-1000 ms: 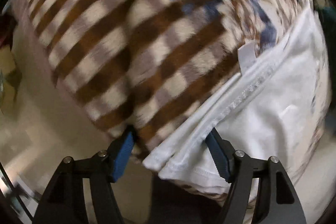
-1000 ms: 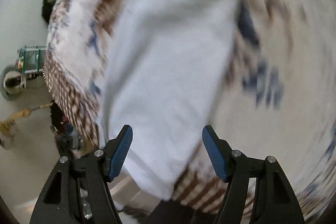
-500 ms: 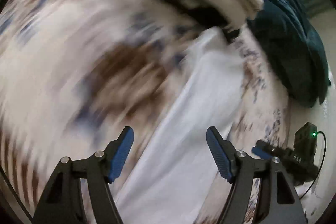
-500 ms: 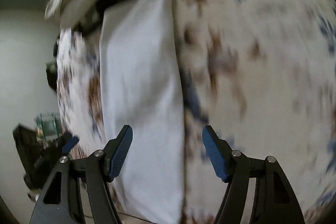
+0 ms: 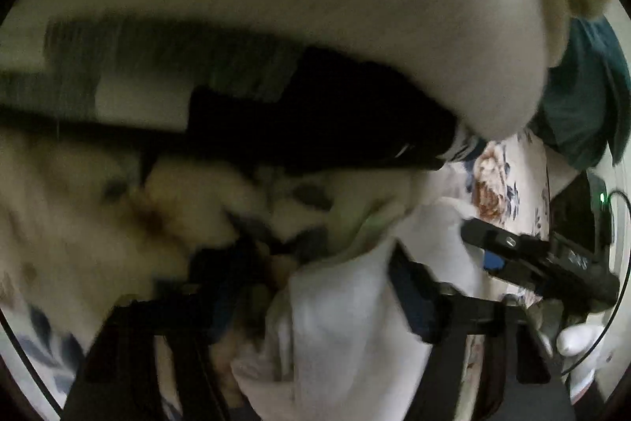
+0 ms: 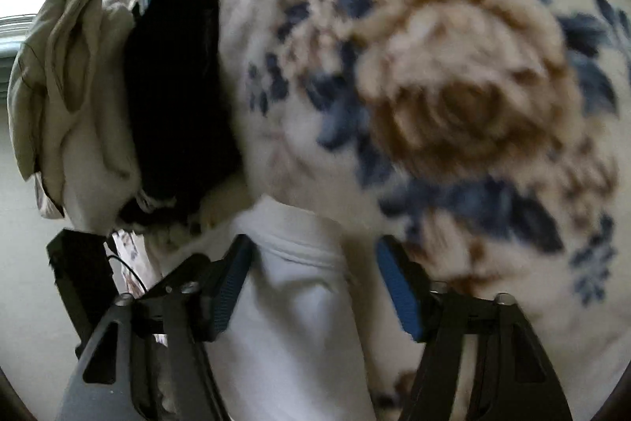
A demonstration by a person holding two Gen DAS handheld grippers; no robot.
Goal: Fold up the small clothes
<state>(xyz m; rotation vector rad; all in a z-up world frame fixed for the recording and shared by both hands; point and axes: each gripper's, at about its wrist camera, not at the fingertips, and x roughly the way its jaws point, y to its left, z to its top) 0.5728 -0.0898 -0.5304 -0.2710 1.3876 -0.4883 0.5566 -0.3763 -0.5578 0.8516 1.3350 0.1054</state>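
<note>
A white garment (image 5: 347,322) lies on the floral blanket (image 6: 453,85), its near end between my left gripper's (image 5: 315,287) open fingers. In the right wrist view the same white garment (image 6: 299,322) lies between my right gripper's (image 6: 315,279) open blue pads, its hemmed edge just ahead of them. Neither gripper is closed on the cloth. The left wrist view is blurred. The right gripper also shows in the left wrist view (image 5: 536,259) at the right, beside the garment.
A stack of folded clothes lies just ahead: a black piece (image 6: 173,97) under cream ones (image 6: 75,81); in the left wrist view the black piece (image 5: 315,129) and cream piece (image 5: 355,6) loom close. A teal cushion (image 5: 579,97) is at the right.
Both grippers have swept along the white garment from the blanket's striped edge toward the clothes stack. They stay open; the stack is now close in front.
</note>
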